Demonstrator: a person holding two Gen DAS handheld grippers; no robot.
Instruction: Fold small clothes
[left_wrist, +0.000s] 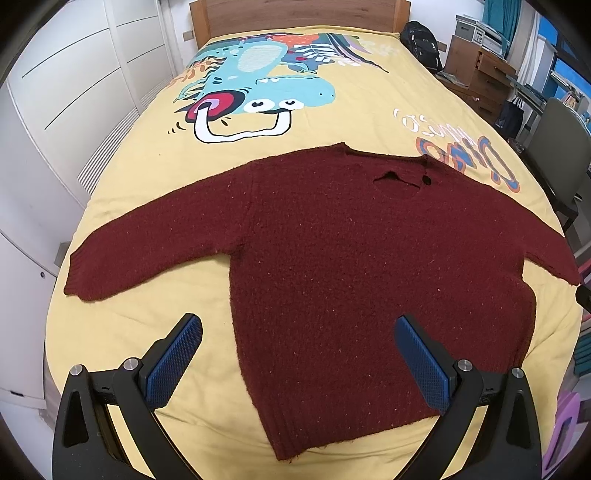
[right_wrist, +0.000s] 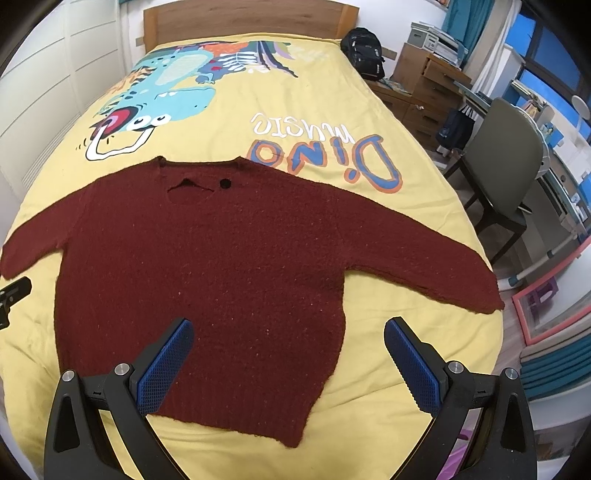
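Left hand-held gripper: blue ribbed pads spread wide, holding nothing, poised above the sweater's lower left hem.
Right hand-held gripper: pads likewise spread apart and empty, above the lower right hem.
Garment: dark red knitted wool sweater, flat on the bed, both sleeves stretched sideways, neckline toward the headboard.
Surface: yellow bedspread printed with a turquoise cartoon dinosaur, covering the whole bed.
Room: wooden headboard; white wardrobe doors on the left; black backpack, wooden drawer unit and grey chair on the right.
Writing: "Dino music", seen upside down, just beyond the sweater's shoulder.
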